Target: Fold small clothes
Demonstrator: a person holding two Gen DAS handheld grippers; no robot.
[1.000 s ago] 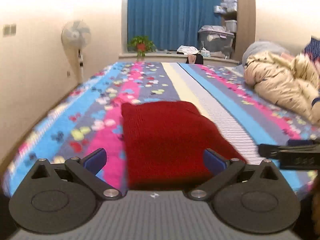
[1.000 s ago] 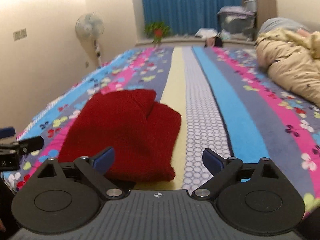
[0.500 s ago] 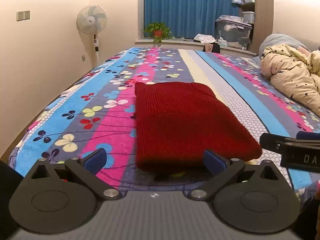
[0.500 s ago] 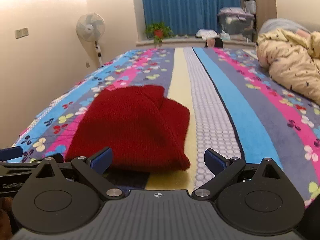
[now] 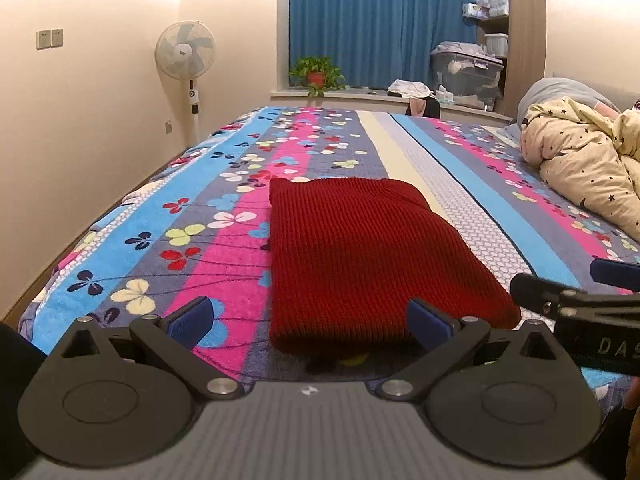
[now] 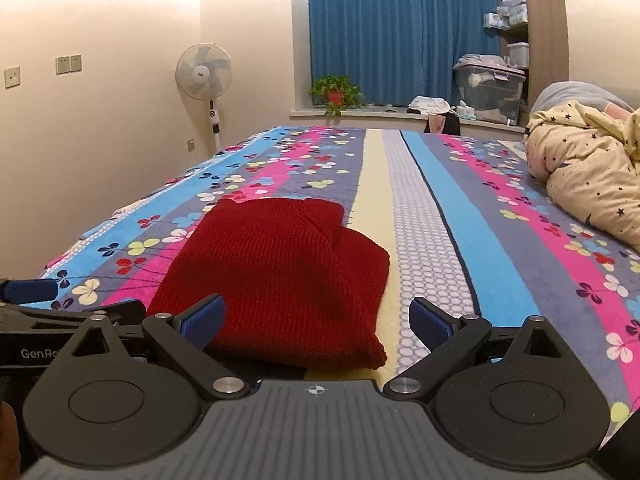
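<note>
A: Garment? One red knit piece [image 5: 372, 256], folded, flat on striped floral bedspread [image 5: 496, 184].

B: Grippers? Two. Left gripper [image 5: 310, 322] level, low at near bed edge, jaws wide apart, empty; knit directly ahead between fingers. Right gripper [image 6: 316, 320] alongside, likewise spread, empty; knit ahead toward its left finger.

A: Elsewhere? One star-print quilt [image 6: 588, 168] far right.

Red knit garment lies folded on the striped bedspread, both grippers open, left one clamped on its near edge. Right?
Not quite. The left gripper holds nothing: in the left wrist view its jaws stand open, apart from the red knit garment. The right gripper is open too.
</note>
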